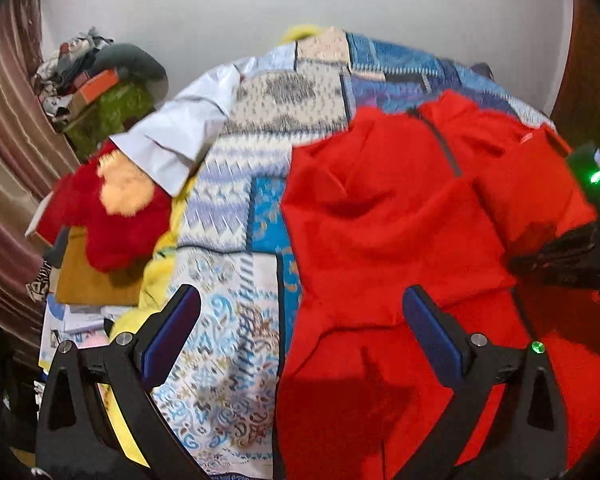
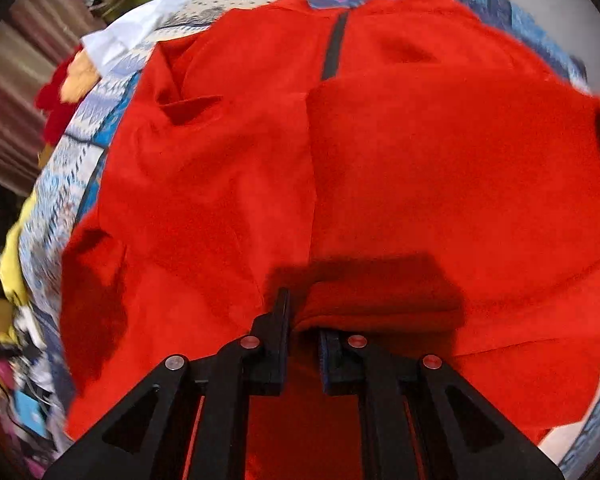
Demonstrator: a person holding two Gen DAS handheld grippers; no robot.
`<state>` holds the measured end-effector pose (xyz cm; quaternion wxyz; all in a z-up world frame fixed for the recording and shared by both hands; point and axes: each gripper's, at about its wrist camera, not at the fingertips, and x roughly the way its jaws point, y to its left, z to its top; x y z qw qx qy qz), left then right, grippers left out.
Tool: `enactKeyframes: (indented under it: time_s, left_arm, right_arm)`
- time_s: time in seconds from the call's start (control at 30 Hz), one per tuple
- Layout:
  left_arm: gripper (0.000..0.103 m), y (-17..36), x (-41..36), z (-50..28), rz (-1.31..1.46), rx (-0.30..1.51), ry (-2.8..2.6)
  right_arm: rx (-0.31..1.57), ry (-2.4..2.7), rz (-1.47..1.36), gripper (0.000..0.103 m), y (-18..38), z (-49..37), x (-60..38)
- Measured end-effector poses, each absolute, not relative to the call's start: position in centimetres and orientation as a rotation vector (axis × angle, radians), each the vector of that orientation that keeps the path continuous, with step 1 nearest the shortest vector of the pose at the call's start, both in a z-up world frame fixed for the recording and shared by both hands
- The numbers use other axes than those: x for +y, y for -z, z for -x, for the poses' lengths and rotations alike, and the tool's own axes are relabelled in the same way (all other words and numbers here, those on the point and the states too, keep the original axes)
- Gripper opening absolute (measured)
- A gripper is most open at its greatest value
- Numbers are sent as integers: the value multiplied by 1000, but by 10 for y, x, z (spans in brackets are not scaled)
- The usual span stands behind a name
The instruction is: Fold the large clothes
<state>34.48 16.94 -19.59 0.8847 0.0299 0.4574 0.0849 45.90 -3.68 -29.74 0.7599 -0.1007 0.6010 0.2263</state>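
A large red fleece garment (image 1: 400,220) with a dark zip lies spread on a patterned bedspread (image 1: 236,200). My left gripper (image 1: 300,320) is open and empty, hovering over the garment's left edge. The right gripper shows at the right edge of the left wrist view (image 1: 560,252), at the red fabric. In the right wrist view the right gripper (image 2: 304,320) is shut on a fold of the red garment (image 2: 380,160), with cloth bunched between its fingers and lifted slightly.
A white shirt (image 1: 180,128) lies on the bed's far left. A red and orange plush toy (image 1: 116,208) sits at the left edge, with a cluttered pile (image 1: 96,80) behind it. A curtain (image 1: 4,140) hangs on the left. A wall lies behind the bed.
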Motion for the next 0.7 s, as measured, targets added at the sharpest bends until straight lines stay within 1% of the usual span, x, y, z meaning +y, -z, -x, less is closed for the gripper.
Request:
enactKeyframes:
  time_s: [0.13, 0.33, 0.43, 0.53, 0.63, 0.7]
  left_arm:
    - [103, 202, 153, -349, -70, 969, -138]
    - [103, 181, 104, -363, -109, 925, -42]
    - [103, 170, 71, -378, -136, 910, 17]
    - [103, 164, 30, -398, -148, 911, 97]
    - [103, 170, -20, -426, -178, 932, 181]
    - [103, 184, -64, -452, -205, 990, 282]
  right_arm:
    - [1380, -501, 221, 8, 288, -454, -43]
    - [1385, -560, 113, 8, 266, -426, -86]
    - [1330, -537, 117, 8, 252, -412, -118]
    - [1210, -456, 148, 8, 227, -401, -160]
    - [1109, -366, 160, 8, 205, -397, -201]
    - [1079, -319, 152, 8, 198, -398, -227]
